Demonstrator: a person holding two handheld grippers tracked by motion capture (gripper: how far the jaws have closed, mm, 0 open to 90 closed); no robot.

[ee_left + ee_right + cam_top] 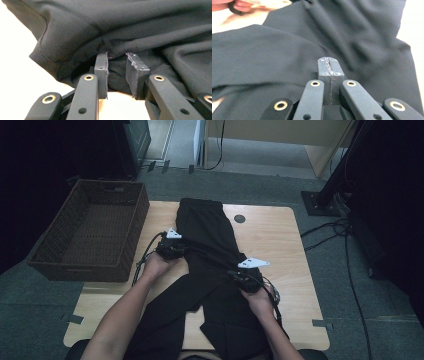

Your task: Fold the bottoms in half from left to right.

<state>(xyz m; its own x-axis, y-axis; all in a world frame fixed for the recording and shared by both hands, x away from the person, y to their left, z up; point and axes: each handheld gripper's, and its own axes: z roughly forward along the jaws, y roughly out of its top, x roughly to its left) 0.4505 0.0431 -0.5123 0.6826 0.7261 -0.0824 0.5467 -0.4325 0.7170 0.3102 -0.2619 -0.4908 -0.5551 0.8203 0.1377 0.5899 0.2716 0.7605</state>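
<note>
Wooden table [280,235], black trousers [210,235] between parted left hand-held gripper [117,75] pads; right hand-held gripper [329,75] clenched above.

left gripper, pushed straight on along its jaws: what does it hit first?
The black trousers. In the left gripper view the left gripper has its jaws apart at the bunched fabric edge, cloth already showing between them. Whether the pads touch it yet is unclear.
</note>
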